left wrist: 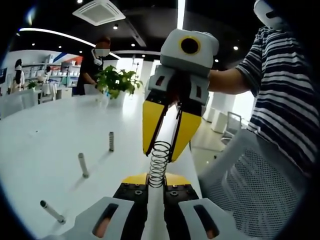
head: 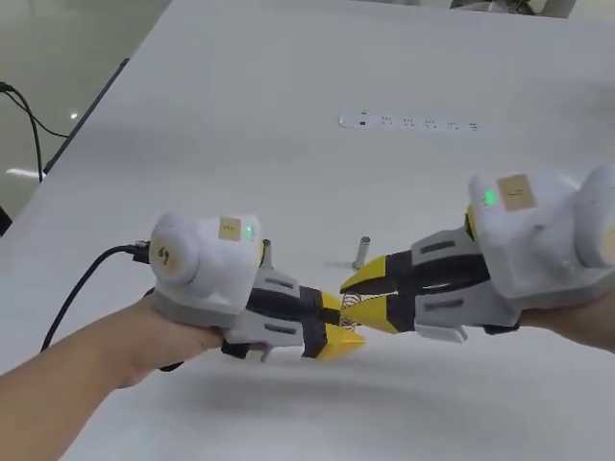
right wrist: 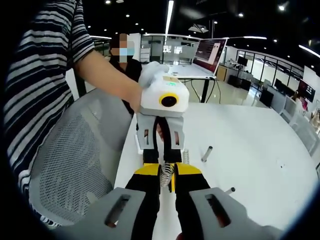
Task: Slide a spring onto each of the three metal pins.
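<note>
**Head view.** Shows the left gripper (head: 338, 327) pointing in from 8 o'clock and the right gripper (head: 357, 300) pointing in from 3 o'clock, nose to nose above the white table (head: 240, 115). Between the yellow tips, a small spring (head: 352, 309), lifted off the table. Just behind, at 12 o'clock from the spring, an upright pin (head: 362, 252). At 10 o'clock, a second pin (head: 266, 252), partly behind the left gripper. Far off at 12 o'clock, a power strip (head: 408, 123).

**Left gripper view.** Shows the left gripper (left wrist: 155, 179) at 6 o'clock with its jaws narrow, pinching the lower end of the spring (left wrist: 159, 165). Above it, the right gripper (left wrist: 160, 152), jaws converging on the upper end. Well apart on the table: a far pin (left wrist: 111, 141) at 9 o'clock, a middle pin (left wrist: 82, 165) at 8 o'clock and a near pin (left wrist: 51, 211) at 7 o'clock. Far pin looks ribbed, maybe with a spring already on it, but too small to tell.

**Right gripper view.** Shows the right gripper (right wrist: 167, 171) also narrow, closed on the spring (right wrist: 165, 176), with the left gripper (right wrist: 162, 157) facing it at 12 o'clock.

**Step in hand, as a judgement.** Seems to be a handover or a re-grip of one spring in the air, not yet the sliding.

**Next move.** Calls for one gripper to let go, the other to hold the spring near one end with the coil upright. Then bring the open end over a bare pin and lower straight down, without squeezing the coil flat.
</note>
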Tool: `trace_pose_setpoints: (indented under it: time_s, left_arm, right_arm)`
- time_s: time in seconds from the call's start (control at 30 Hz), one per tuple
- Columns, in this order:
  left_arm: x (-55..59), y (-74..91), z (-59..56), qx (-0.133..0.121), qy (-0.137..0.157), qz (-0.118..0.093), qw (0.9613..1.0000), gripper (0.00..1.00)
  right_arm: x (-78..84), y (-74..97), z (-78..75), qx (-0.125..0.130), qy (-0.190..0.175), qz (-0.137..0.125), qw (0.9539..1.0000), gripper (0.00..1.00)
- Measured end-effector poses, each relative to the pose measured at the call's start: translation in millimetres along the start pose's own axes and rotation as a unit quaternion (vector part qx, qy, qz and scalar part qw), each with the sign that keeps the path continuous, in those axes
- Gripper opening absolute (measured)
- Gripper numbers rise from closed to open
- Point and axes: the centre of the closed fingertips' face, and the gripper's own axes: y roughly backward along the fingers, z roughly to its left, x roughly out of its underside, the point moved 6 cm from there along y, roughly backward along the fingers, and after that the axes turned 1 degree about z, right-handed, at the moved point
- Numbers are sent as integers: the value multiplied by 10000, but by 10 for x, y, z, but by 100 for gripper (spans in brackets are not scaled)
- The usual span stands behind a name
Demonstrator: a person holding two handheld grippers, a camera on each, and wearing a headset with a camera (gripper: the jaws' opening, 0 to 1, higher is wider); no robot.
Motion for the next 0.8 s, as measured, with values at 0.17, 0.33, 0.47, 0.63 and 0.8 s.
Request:
trace_pose_setpoints:
  time_s: [0.17,0.33,0.47,0.63,0.8]
  left_arm:
    - [-20,-1,-5,-17,30,-35,10000,3]
    - [-33,-4,-1,-62,104,-70,9999,4]
    - [-39,5,1,-97,170,-94,9998,6]
    - [-26,10,6,-136,312,-63,9994,11]
    - [-14,18,31,-233,328,-29,9992,17]
  right_arm:
    - [-22,-1,-14,17,15,3,10000,7]
    - [-47,-4,-22,30,134,53,9999,7]
    - [-57,-4,-21,40,205,82,9997,7]
    - [-67,3,-36,85,216,68,9997,7]
    - [-64,12,-51,134,246,110,9995,7]
